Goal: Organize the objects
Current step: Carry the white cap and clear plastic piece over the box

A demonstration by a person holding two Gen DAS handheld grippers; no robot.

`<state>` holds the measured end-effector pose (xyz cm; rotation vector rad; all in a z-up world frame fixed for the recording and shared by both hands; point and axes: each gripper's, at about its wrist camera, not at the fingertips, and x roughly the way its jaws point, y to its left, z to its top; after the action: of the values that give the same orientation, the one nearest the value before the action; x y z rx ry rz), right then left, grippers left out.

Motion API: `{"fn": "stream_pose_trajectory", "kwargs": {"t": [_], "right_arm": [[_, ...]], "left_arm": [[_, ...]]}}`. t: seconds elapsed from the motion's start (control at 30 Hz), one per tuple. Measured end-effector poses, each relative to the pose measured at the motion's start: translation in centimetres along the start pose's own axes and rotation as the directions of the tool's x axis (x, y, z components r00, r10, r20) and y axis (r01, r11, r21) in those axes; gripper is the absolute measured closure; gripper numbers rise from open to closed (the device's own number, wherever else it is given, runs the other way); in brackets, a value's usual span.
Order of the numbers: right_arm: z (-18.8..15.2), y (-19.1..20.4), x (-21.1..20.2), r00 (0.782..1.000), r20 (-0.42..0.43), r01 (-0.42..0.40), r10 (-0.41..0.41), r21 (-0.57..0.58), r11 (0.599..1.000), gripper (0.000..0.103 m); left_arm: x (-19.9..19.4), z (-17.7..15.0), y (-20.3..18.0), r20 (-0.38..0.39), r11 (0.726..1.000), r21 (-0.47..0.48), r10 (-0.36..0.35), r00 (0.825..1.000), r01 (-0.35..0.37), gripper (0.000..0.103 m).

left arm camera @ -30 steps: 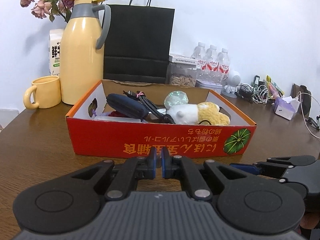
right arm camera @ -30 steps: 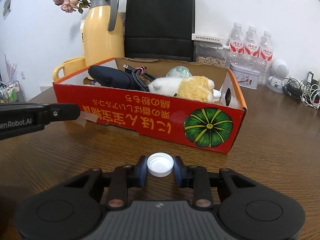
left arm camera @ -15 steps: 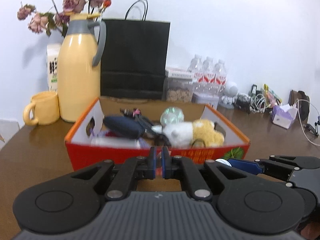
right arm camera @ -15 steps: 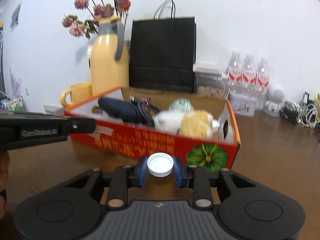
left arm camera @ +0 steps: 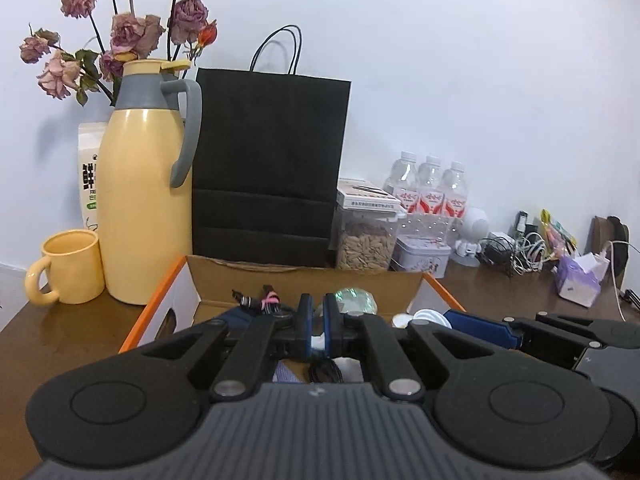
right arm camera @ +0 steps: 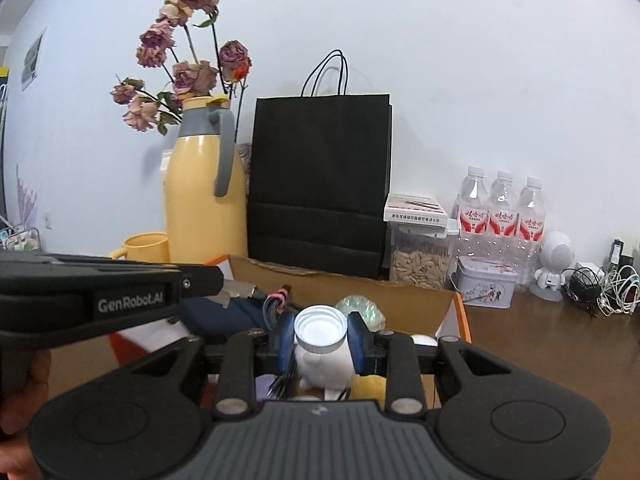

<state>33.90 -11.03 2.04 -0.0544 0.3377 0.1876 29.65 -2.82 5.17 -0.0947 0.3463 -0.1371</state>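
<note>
Bottle cap (right arm camera: 320, 329), white and round, sits pinched between the two blue pads of the right gripper (right arm camera: 321, 338), open face turned toward the camera, hanging above the cardboard box (right arm camera: 448, 300). That's the relation that counts: cap over box, inside the near wall, with the white plush toy (right arm camera: 325, 364) directly beneath it and the bundled black cable (right arm camera: 276, 304) just to its left. Round cap, so no long axis to fuss over. The right hand clearly has the job; the left gripper (left arm camera: 318, 326) is squeezed shut on nothing, hovering beside it over the same box. From the left wrist view the cap (left arm camera: 426, 316) shows just right of those closed fingers. My read: a drop from here lands it among the clutter.
</note>
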Motion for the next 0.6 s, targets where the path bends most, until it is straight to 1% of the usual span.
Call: {"fn": "stream_pose_trajectory", "kwargs": {"t": [0.17, 0.37, 0.6], "right_arm": [[0.6, -0.7, 3.1, 1.0, -0.006, -0.01, 0.01, 0.022, 1.0, 0.076], [0.2, -2.2, 6.4, 0.999, -0.037, 0.004, -0.002, 0.063, 0.998, 0.076], [-0.2, -3.2, 7.6, 0.998, -0.065, 0.016, -0.011, 0.076, 0.997, 0.076]], "left_arm": [[3.2, 0.5, 0.6, -0.02, 1.0, -0.008, 0.007, 1.0, -0.007, 0.097], [6.3, 0.7, 1.4, -0.039, 1.0, 0.012, 0.008, 0.999, -0.007, 0.097], [7.8, 0.1, 2.1, -0.066, 1.0, 0.021, 0.021, 0.998, -0.019, 0.097]]}}
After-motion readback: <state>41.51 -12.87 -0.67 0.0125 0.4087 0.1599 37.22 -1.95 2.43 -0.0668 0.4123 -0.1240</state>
